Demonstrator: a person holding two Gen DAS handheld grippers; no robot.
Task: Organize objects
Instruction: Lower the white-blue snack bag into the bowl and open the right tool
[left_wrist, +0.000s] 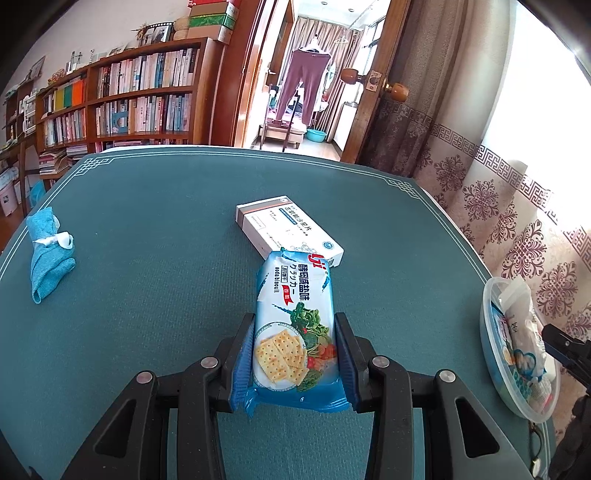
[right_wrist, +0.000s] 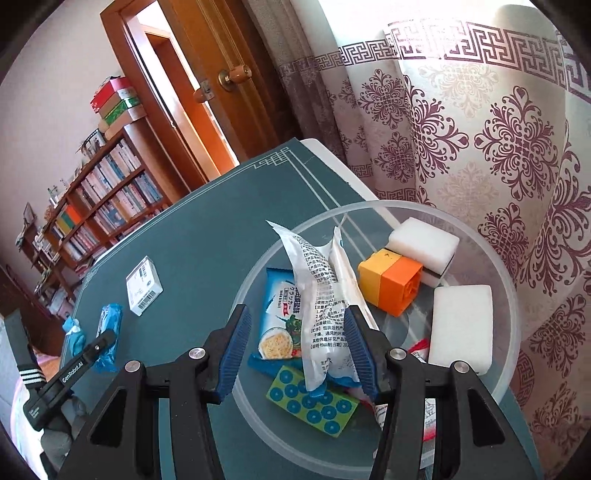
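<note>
My left gripper (left_wrist: 295, 317) is shut on a blue-and-white soda biscuit packet (left_wrist: 295, 288), which lies lengthwise on the teal table mat (left_wrist: 147, 258). The packet's far end overlaps a white medicine box (left_wrist: 288, 229). My right gripper (right_wrist: 297, 312) hangs open over a clear round bowl (right_wrist: 406, 206) at the table's right edge. A white printed packet (right_wrist: 325, 295) stands in the bowl between the fingers, close against the right pad and apart from the left one. The bowl also holds a second biscuit packet (right_wrist: 275, 317), a green dotted card (right_wrist: 314, 402), a yellow-orange block (right_wrist: 391, 280) and two white sponges (right_wrist: 461, 325).
A rolled blue cloth (left_wrist: 51, 254) lies at the table's far left. Patterned curtains (right_wrist: 480, 129) hang just behind the bowl. A bookshelf (left_wrist: 129, 96) and an open wooden door (left_wrist: 373, 81) stand beyond the table.
</note>
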